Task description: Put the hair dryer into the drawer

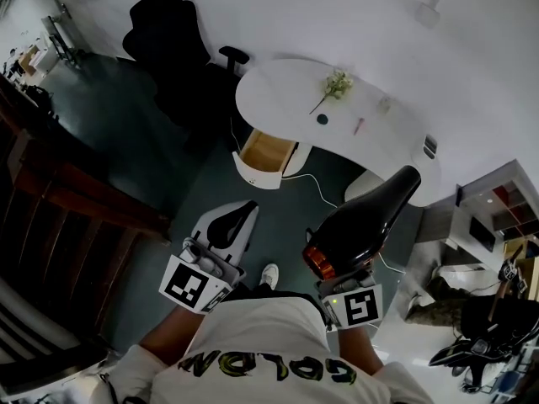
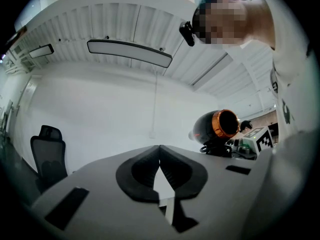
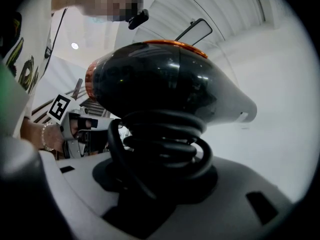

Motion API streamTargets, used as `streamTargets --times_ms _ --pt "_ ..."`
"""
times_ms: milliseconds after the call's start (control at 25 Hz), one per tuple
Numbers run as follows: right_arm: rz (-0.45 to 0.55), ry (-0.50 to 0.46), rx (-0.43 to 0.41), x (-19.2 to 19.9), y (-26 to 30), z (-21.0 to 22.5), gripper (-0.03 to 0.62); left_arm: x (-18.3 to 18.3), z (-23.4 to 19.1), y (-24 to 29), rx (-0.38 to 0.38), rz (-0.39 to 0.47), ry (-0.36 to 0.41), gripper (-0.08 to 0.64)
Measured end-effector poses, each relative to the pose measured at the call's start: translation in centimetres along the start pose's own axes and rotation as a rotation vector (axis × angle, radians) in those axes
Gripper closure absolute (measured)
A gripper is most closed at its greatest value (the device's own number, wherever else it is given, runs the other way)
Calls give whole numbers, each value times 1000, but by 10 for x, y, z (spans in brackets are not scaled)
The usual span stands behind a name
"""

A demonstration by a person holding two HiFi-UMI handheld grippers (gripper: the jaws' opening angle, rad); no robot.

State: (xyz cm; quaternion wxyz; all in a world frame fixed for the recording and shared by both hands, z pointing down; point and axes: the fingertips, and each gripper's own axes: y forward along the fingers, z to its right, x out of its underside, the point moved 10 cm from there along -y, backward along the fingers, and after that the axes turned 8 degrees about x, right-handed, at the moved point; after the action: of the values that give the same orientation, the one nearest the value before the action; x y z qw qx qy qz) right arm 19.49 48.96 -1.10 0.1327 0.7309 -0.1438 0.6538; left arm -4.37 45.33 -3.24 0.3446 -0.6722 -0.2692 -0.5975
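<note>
Black padding lines the jaws of the left gripper (image 2: 159, 153), which are closed tip to tip with nothing between them. In the head view it sits at about 7 o'clock, just ahead of the person's white shirt (image 1: 269, 343), with its marker cube (image 1: 189, 284) at the rear. At 11 o'clock a black office chair (image 1: 173, 45) stands on the dark floor (image 1: 109, 133), beside a white rounded desk (image 1: 282, 99) that spans 12 to 2 o'clock. The drawer (image 1: 268, 151) under the desk's near left end is pulled open, its pale wooden inside showing just above the frame's centre. A sprig of flowers (image 1: 337, 84) lies on the desktop with a few items too small to name. A white shoe (image 1: 269, 273) shows at 6 o'clock between the two tools. At 5 o'clock the right gripper (image 3: 160, 184) is clamped on the hair dryer (image 1: 364, 224), its jaws set wide around the handle where the black cord (image 3: 165, 149) is coiled. The dryer's glossy black body is held in the air, orange-ringed end toward the person and narrow end toward 1 o'clock. It is well apart from the drawer, off at its 4 o'clock.
</note>
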Motion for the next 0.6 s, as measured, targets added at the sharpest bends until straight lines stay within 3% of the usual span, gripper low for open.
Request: streamTargets --times_ms 600 --pt "-19 -1 -54 14 93 34 353 18 -72 60 -17 -6 -22 548"
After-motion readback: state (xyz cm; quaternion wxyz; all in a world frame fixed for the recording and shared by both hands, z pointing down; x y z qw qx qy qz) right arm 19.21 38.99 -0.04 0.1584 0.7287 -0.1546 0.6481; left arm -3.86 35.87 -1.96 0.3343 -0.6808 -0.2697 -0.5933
